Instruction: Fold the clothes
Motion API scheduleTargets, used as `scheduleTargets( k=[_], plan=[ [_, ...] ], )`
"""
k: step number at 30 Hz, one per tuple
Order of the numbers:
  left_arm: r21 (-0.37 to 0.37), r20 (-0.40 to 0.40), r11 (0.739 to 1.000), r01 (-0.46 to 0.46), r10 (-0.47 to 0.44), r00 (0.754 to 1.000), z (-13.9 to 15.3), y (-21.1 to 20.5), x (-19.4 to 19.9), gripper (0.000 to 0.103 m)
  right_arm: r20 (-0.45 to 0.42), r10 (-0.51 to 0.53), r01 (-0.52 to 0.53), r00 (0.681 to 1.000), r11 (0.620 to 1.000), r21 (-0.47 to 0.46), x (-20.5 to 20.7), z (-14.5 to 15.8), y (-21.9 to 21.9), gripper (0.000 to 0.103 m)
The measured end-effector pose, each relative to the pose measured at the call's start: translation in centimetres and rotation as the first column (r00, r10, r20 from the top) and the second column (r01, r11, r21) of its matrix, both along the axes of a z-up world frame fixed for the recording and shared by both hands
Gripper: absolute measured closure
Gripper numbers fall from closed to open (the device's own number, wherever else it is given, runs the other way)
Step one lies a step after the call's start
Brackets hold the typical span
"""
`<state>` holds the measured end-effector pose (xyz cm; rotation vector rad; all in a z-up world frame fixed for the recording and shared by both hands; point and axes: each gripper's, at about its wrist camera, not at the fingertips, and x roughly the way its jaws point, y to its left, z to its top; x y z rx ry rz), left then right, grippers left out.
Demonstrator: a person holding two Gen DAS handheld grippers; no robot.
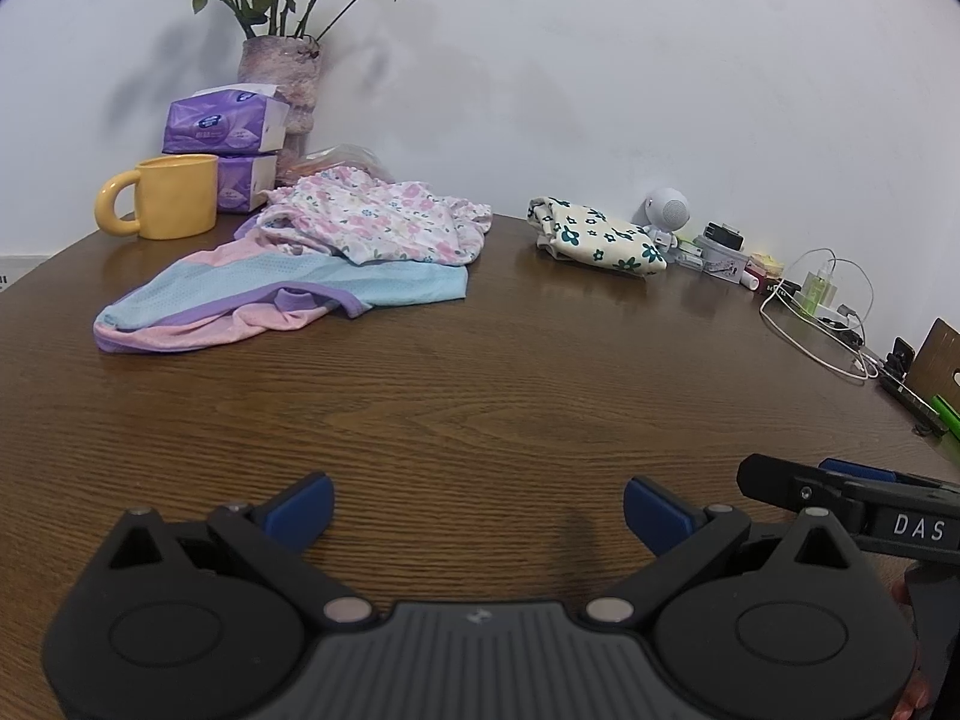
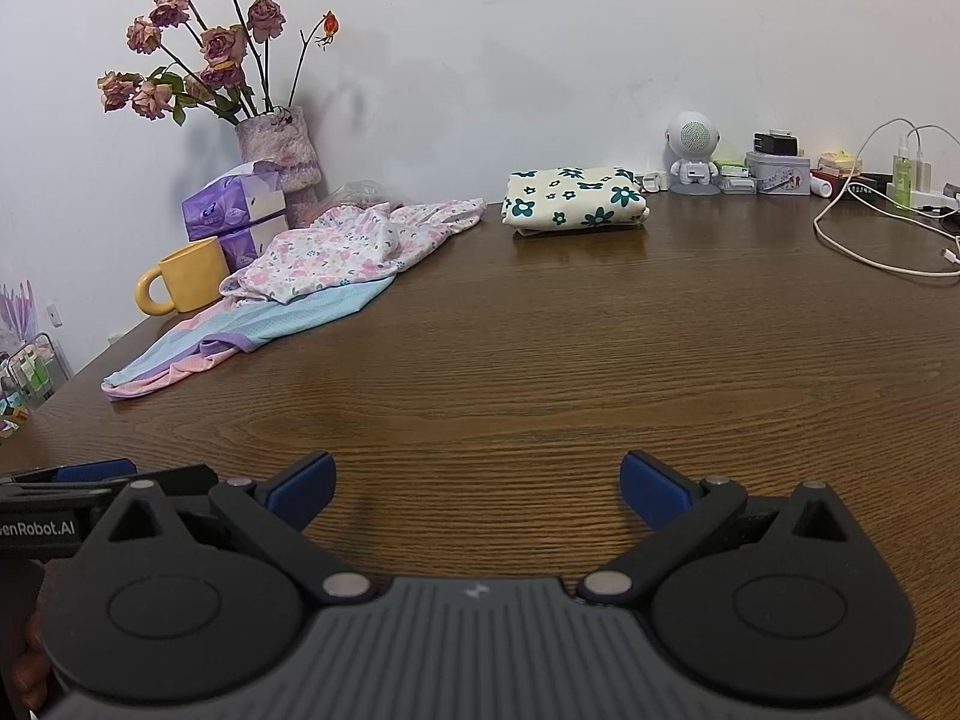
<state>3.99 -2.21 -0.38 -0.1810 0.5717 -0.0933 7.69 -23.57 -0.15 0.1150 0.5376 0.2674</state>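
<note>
Both the left gripper [image 1: 478, 509] and right gripper [image 2: 477, 489] hover spread wide and empty over the brown wood-grain table [image 2: 540, 372], with the rumpled pink-blue-purple mesh garment [image 1: 270, 294] ahead-left, a crumpled pink floral top [image 1: 372, 222] heaped on it, and the folded cream cloth with green flowers [image 2: 576, 199] farther ahead

A: Where does the left wrist view look from?

B: Low over the near edge of the table [image 1: 480, 396], facing the back wall, its own hand-held gripper [image 1: 478, 507] filling the foreground.

A: And the right wrist view?

B: Just beside it, same heading. Both share the vase [image 2: 282, 150], the unfolded clothes [image 2: 312, 264] and the folded floral cloth [image 2: 576, 198].
</note>
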Motion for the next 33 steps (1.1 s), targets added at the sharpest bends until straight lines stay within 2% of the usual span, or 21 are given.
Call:
scheduleTargets(
  k=[33],
  plan=[
    [-0.017,0.006,1.0,0.002,-0.002,1.0,-0.08,0.22,0.09,0.0,-0.003,-0.001,0.001,1.0,1.0,0.007,-0.02,-0.02,-0.01,0.0]
  ],
)
